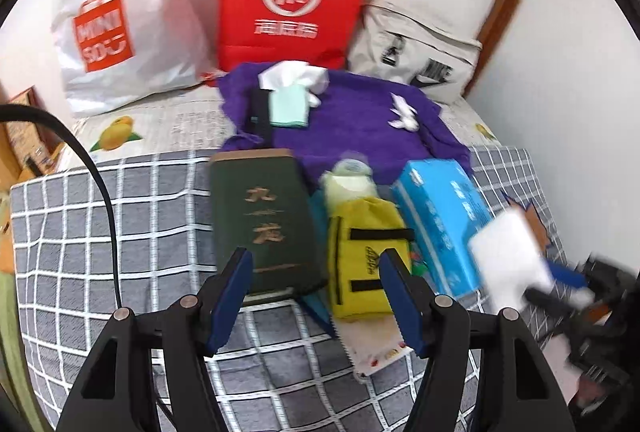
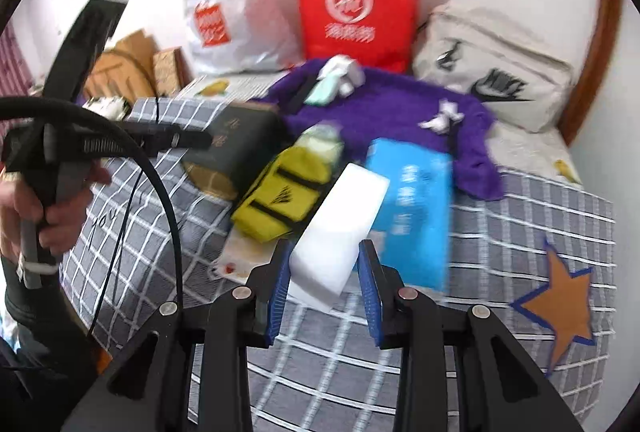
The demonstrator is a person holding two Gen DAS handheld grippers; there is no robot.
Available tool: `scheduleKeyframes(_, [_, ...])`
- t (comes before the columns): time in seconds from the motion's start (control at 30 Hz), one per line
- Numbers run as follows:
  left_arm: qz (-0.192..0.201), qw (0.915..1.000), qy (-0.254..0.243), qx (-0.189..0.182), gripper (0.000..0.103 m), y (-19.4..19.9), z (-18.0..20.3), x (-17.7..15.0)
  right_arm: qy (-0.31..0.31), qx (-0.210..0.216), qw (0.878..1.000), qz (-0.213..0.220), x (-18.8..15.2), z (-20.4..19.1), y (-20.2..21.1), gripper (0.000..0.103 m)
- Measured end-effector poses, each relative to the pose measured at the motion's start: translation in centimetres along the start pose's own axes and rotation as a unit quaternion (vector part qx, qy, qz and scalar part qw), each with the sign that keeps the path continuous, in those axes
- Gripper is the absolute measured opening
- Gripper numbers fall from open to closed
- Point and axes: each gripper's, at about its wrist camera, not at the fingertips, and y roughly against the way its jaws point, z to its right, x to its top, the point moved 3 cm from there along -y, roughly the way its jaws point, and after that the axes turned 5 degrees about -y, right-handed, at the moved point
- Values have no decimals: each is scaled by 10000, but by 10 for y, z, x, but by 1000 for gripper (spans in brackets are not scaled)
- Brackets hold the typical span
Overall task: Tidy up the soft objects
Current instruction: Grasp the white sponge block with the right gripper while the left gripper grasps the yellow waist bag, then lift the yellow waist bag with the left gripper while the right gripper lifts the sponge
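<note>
Right fingers: the right gripper [image 2: 324, 288] pinched a white sponge block [image 2: 340, 228] by its near end, the blue pads [image 2: 280, 288] pressed on its two sides.
Sponge axis: its long side ran forward and up-right from the fingers, the far end over the blue tissue box [image 2: 412, 216].
Left fingers: the left gripper [image 1: 316, 296] was spread wide and held nothing; it hovered over the checked bed cover [image 1: 120, 232].
Ahead of left fingers: the dark green box [image 1: 264, 216] lay just beyond the left pad, the yellow pouch [image 1: 366, 256] between the two pads, both long-axis away from the camera.
Row on bed: green box, yellow pouch with a pale bottle [image 1: 348, 179] behind it, then the blue tissue box, side by side and touching or nearly so.
Further out: a purple towel [image 1: 360, 119] carried a mint tissue pack [image 1: 290, 107]; bags stood against the wall.
Nearer hand: the right, judged by its hold; the sponge sat right of the row, so placing likely falls to that side.
</note>
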Motion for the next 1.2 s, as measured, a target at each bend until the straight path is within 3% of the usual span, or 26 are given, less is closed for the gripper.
scheduleKeyframes(0.27, [-146, 9952, -963, -122, 64, -27, 54, -23, -384, -250, 9978, 484, 5, 51, 33, 33])
scheduleKeyframes(0.57, [-438, 9746, -2122, 558, 64, -60, 102, -32, -788, -605, 9934, 571, -3, 105, 37, 33])
scheduleKeyframes(0.77, [-669, 9529, -2704, 1202, 64, -78, 113, -35, -957, -567, 9927, 465, -14, 121, 28, 34])
scheduleKeyframes(0.87, [-780, 9343, -3055, 1663, 64, -89, 118, -39, -973, -525, 9929, 436, -18, 123, 24, 34])
scheduleKeyframes(0.9, [-818, 9281, -3146, 1814, 59, -93, 118, -40, -987, -521, 9928, 432, -19, 125, 23, 34])
scheduleKeyframes(0.93, [-827, 9264, -3155, 1883, 44, -94, 118, -40, -1001, -520, 9927, 434, -20, 126, 23, 34])
scheduleKeyframes(0.97, [-850, 9312, -3061, 1788, 35, -94, 117, -39, -1009, -513, 9926, 433, -21, 128, 22, 34])
scheduleKeyframes(1.03, [-928, 9435, -2832, 1448, 28, -92, 113, -36, -1060, -510, 9921, 433, -23, 132, 23, 34])
scheduleKeyframes(1.2, [-729, 9644, -2348, 977, 18, -72, 104, -24, -1177, -495, 9909, 432, -26, 142, 21, 34])
